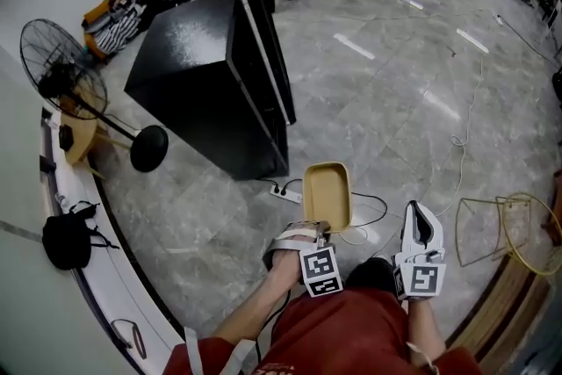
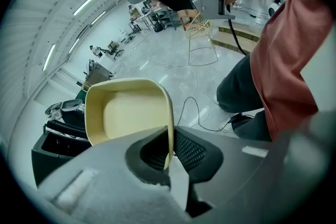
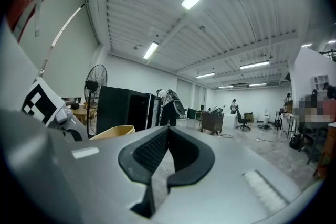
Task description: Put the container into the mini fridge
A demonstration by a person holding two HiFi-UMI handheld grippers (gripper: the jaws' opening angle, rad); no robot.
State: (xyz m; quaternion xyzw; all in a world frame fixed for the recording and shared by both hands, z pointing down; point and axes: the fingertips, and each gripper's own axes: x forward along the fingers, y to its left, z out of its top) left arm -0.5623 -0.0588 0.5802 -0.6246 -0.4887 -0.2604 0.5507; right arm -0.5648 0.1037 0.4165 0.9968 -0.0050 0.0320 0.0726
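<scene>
**Item: container (image 1: 327, 194).** Shallow, cream-yellow, open-topped and rectangular with rounded corners. It is off the floor, carried in front of the person's knees, with its open side facing up in the head view.

**Holder: left claw (image 1: 316, 229).** It is closed on the container's near rim. The left gripper view shows the thin wall pinched edge-on between the pads. The claw tilts downward.

**Second tool: right claw (image 1: 420, 215).** It is held beside the left one and pointing level, with its jaws together and nothing between them.

**Destination: mini fridge (image 1: 211, 75).** A black cabinet standing on the grey marble floor (image 1: 395, 101), well apart from the container. From where I stand its door looks shut, though I cannot be sure.

**Nearby:**
- a standing fan (image 1: 61, 66) beside the fridge
- a power strip (image 1: 285, 193) and loose cable on the floor between the person and the fridge
- a wire-frame stool (image 1: 514, 233) on the person's right

**Step in hand:** transport. The container is gripped and lifted but has not yet been brought to the fridge.

**Next move calls for:**
- closing the gap to the fridge without catching the cable
- keeping the one-rim grip from tipping the container
- probably using the free right claw on the door before the container goes inside
</scene>
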